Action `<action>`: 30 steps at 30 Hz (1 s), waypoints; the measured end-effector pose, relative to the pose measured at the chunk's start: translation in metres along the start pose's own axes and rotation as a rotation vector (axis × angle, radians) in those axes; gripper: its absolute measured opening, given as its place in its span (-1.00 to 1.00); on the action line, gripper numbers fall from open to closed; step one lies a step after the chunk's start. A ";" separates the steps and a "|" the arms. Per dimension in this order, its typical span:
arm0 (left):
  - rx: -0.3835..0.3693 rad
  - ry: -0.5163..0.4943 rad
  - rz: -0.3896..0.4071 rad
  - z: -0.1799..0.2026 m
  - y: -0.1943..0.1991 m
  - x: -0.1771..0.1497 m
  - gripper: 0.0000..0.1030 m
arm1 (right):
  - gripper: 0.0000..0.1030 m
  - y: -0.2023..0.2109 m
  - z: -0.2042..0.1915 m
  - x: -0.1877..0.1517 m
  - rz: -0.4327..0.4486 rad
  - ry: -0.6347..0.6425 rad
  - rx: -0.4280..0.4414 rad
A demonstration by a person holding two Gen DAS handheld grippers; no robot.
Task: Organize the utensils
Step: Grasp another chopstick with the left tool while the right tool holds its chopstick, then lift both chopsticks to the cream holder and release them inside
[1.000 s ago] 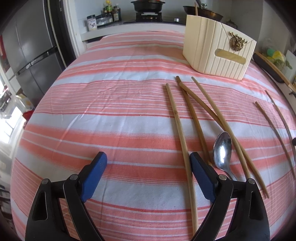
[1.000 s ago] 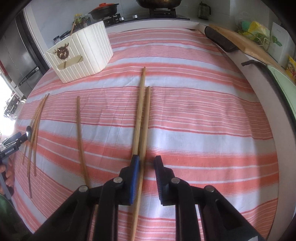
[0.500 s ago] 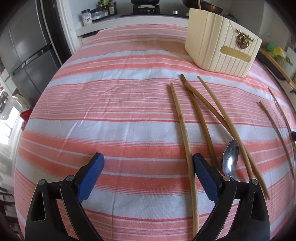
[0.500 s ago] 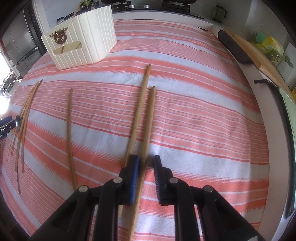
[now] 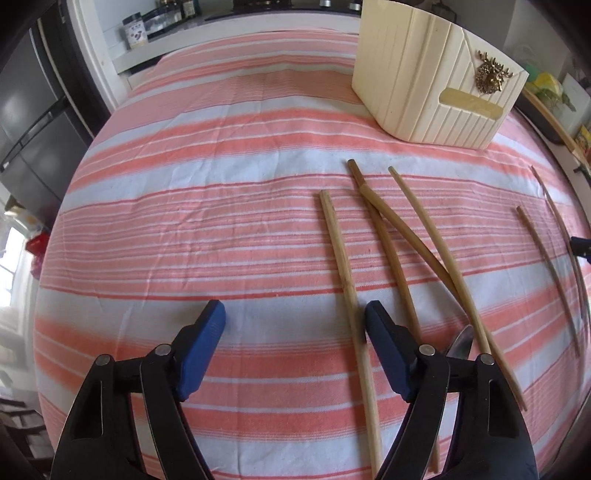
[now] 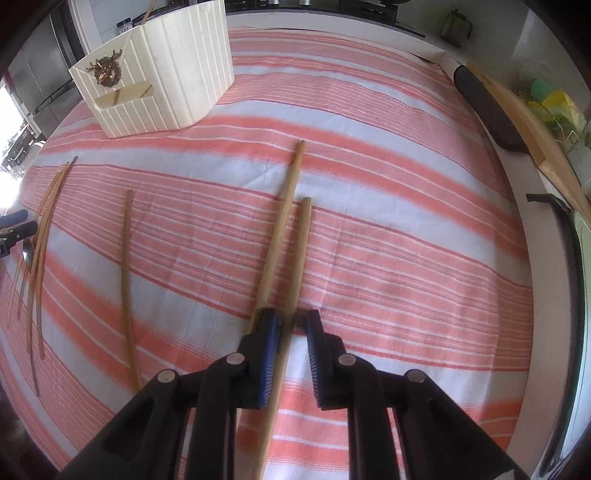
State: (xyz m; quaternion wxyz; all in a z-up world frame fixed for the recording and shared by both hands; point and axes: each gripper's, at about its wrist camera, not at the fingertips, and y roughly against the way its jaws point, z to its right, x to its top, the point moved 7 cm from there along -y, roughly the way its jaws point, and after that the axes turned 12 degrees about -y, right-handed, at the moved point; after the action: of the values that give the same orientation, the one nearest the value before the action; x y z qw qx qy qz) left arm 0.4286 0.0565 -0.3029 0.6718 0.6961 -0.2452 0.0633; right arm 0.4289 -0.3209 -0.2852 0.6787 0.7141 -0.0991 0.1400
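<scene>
Bamboo chopstick lies mid-cloth between the nearly closed pads of the right gripper, grip not yet confirmed, so squeeze fully before lifting toward the cream holder at the far-left corner; left gripper gapes wide, holding nothing.

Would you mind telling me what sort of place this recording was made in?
Most likely a home kitchen: a grey steel refrigerator stands at the left, jars of seasoning line the white counter, and wooden chopsticks lie on a table under a pink-and-white striped cloth.
</scene>
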 end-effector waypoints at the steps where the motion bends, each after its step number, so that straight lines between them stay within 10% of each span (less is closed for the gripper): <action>1: -0.005 -0.004 -0.003 0.001 -0.001 0.003 0.48 | -0.70 -0.002 0.000 0.005 0.000 -0.003 0.000; 10: -0.022 -0.026 -0.020 0.001 -0.011 0.035 0.06 | -0.70 -0.019 -0.005 0.050 0.009 -0.006 -0.011; 16: -0.027 -0.042 -0.003 0.002 -0.015 0.053 -0.83 | -0.86 -0.026 -0.003 0.067 0.013 -0.021 -0.010; 30: -0.060 0.039 0.290 -0.011 0.101 0.066 -0.91 | -0.86 0.089 -0.017 0.075 0.302 -0.054 0.116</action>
State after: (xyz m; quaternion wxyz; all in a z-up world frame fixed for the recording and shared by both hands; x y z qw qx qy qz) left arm 0.4454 0.0521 -0.1828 0.6808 0.6315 -0.3320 0.1660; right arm 0.4692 -0.3054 -0.1756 0.6047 0.7324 -0.2154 0.2269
